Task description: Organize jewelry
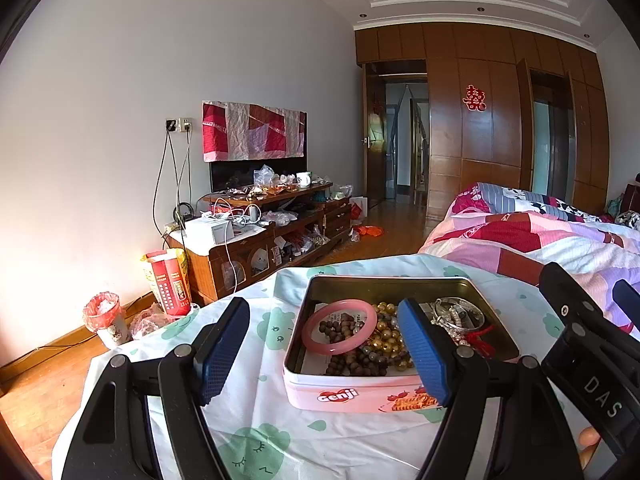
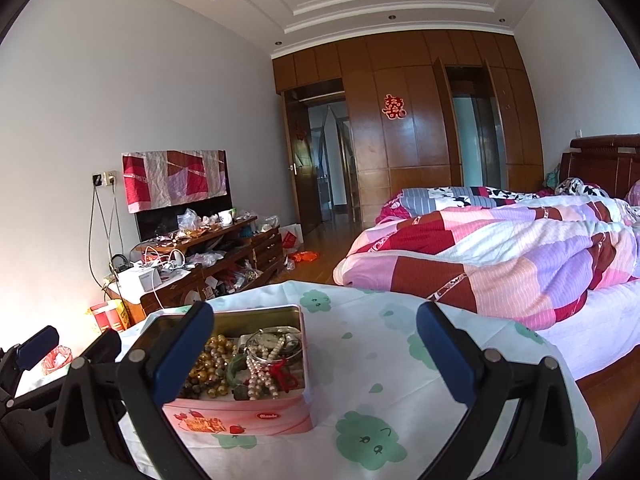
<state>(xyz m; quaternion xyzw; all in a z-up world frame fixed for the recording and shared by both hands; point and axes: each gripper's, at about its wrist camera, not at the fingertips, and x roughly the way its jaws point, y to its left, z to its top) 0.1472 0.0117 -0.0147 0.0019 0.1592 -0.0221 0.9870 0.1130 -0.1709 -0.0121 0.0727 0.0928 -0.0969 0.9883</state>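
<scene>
A pink tin (image 1: 394, 390) sits on the cloth-covered worktop (image 1: 256, 420), lid off, heaped with jewelry: a pink bangle (image 1: 339, 327), brown beads (image 1: 352, 360), gold beads (image 1: 386, 330), silver bangles (image 1: 458, 312) and a pearl strand (image 2: 260, 376). The left hand-held gripper (image 1: 324, 354) hangs just before the tin, fingers spread and holding nothing. The right hand-held gripper (image 2: 316, 354), also spread wide, is at the tin's right side. A quilted bed (image 2: 500, 248) lies far right.

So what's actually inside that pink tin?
The pink rectangular tin holds a pink bangle, brown wooden beads, gold beads, silver bangles, a pearl strand and a red tassel. Anything beneath the pile is covered.
</scene>
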